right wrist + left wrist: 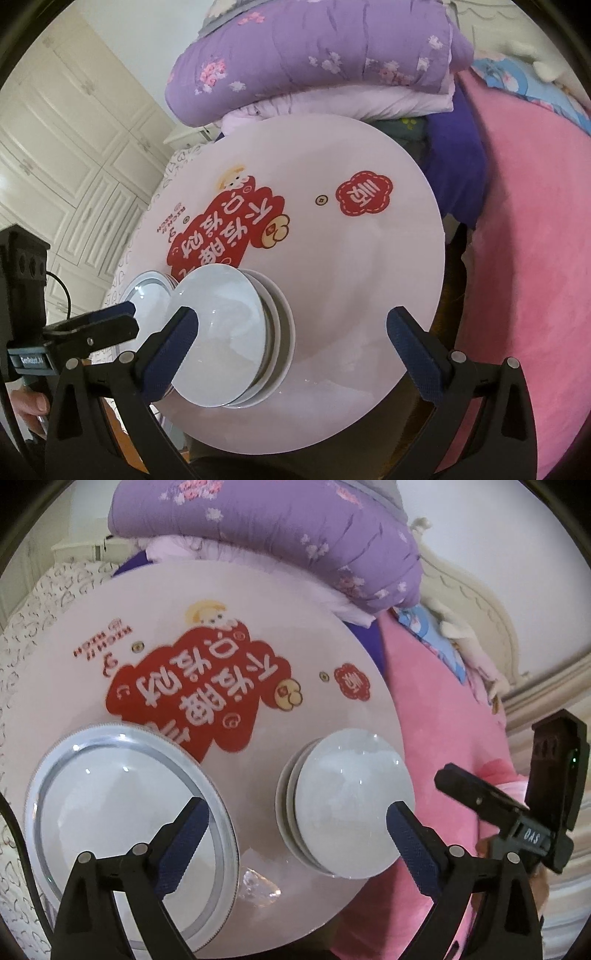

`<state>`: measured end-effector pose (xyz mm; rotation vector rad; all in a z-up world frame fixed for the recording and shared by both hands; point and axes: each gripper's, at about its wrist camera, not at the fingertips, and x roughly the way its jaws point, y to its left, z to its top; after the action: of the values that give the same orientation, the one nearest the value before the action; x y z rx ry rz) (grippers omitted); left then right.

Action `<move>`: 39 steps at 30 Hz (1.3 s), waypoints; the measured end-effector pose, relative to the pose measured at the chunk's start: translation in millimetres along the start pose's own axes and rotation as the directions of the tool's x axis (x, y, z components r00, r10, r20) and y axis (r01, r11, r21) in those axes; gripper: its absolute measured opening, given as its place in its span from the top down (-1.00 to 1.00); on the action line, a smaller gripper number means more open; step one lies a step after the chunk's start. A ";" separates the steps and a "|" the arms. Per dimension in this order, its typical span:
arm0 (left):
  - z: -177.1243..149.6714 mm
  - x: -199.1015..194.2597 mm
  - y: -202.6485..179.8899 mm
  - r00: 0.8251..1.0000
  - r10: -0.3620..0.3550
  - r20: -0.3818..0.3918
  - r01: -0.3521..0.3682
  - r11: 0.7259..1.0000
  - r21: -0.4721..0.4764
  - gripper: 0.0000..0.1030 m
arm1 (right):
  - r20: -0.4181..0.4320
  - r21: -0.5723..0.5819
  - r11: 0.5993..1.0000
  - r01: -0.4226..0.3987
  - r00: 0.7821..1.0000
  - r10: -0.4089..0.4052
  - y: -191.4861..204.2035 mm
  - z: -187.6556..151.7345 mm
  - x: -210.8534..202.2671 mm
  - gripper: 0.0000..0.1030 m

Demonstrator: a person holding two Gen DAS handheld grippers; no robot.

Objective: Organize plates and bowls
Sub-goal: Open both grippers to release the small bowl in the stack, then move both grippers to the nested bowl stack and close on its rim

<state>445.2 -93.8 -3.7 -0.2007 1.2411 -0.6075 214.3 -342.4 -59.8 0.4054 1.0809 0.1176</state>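
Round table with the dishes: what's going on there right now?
A person holds two grippers over the round table. The dishes are sorted into two stacks: silver-rimmed plates on one side, white bowls nested on the other. The left gripper and right gripper both hover open, holding nothing. Bedding is piled behind the table.

We count one round desk (258, 590), and on it two piles: one stack of three white bowls (225, 332) at our right gripper's left finger, one stack of silver-rimmed plates (110, 794) beyond, number unclear. Behind: one purple quilt (314, 55).
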 end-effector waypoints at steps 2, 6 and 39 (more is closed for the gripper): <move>-2.5 6.3 4.8 1.000 -0.019 -0.020 0.019 1.000 -0.017 -0.84 | -0.003 0.003 1.000 0.003 1.000 -0.003 -2.2 -0.5 0.5 -1.00; -6.2 19.0 14.3 0.997 -0.052 -0.063 0.049 0.997 -0.057 -0.84 | -0.016 0.000 1.000 0.007 1.000 -0.007 -3.7 -2.6 2.6 -1.00; 0.6 82.1 2.1 0.984 -0.100 -0.147 0.081 0.989 -0.126 -0.02 | -0.147 -0.032 0.999 0.041 0.988 -0.045 3.6 -7.1 55.0 -0.83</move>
<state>462.0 -136.1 -72.1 -0.3172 1.4244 -0.6364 234.4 -321.3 -107.1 0.3507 1.2321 0.1265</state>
